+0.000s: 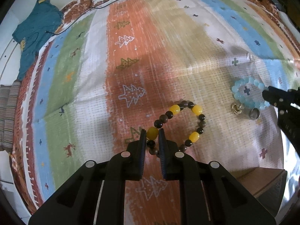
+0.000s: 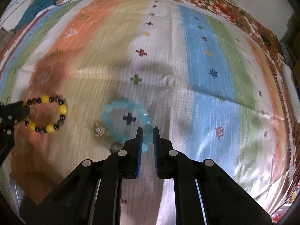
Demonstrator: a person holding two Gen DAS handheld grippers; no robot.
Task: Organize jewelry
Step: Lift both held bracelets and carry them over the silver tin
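A yellow-and-brown bead bracelet (image 1: pixel 196 110) lies on the striped cloth; it also shows in the right wrist view (image 2: pixel 62 108). My left gripper (image 1: pixel 151 131) is shut on one of its yellow beads at the near-left side. A light blue bead bracelet (image 2: pixel 112 108) lies to the right; it shows in the left wrist view (image 1: pixel 241 86) too. My right gripper (image 2: pixel 146 129) is shut on its near-right beads. A gold ring (image 1: pixel 236 109) and a silver ring (image 1: pixel 253 114) lie beside the blue bracelet.
A teal garment (image 1: pixel 37 28) lies at the far left with thin cables (image 1: pixel 112 0) across the cloth's far edge. A cardboard box corner (image 1: pixel 262 180) shows at the near right of the left wrist view. A striped cushion (image 1: pixel 9 112) sits at the left edge.
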